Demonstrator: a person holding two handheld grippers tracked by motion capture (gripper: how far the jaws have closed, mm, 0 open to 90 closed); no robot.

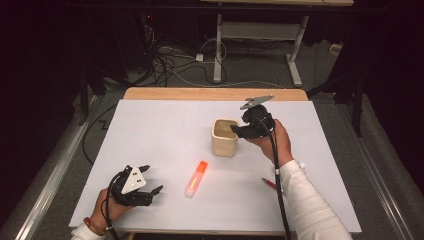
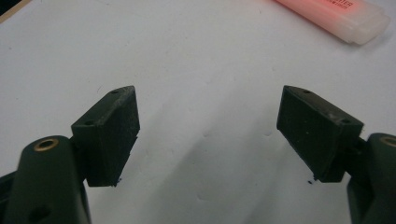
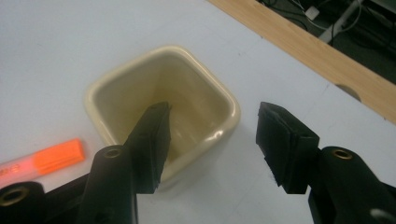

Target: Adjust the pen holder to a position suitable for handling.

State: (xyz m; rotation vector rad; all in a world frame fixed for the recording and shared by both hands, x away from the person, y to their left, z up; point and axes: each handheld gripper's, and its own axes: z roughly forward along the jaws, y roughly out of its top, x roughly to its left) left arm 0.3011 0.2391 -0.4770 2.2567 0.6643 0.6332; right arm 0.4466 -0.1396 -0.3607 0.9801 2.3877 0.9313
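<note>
Right gripper: held in the person's right hand at the near-right rim of the cup. In the right gripper view the gripper has its jaws spread wide with nothing between them. One jaw hangs over the cup opening; the other sits outside the rim, above the bare mat. Whether either jaw touches the rim cannot be told. The cup is cream, square with rounded corners, upright, and looks empty. The grey plate on top of the gripper tilts away from the person.

Left gripper: held in the left hand low over the mat, near its front edge. In the left gripper view the gripper has its jaws wide apart and holds nothing; only white mat lies between the pads.

Highlighter: orange, lying flat on the mat just ahead and to the right of the left gripper, between that gripper and the cup, clear of both. Its orange end points toward the cup. In the left gripper view the highlighter lies beyond the right-hand jaw. In the right gripper view the highlighter lies left of the jaws, beside the cup.

Pen: red, lying on the mat beside the right forearm, behind the right gripper.
</note>
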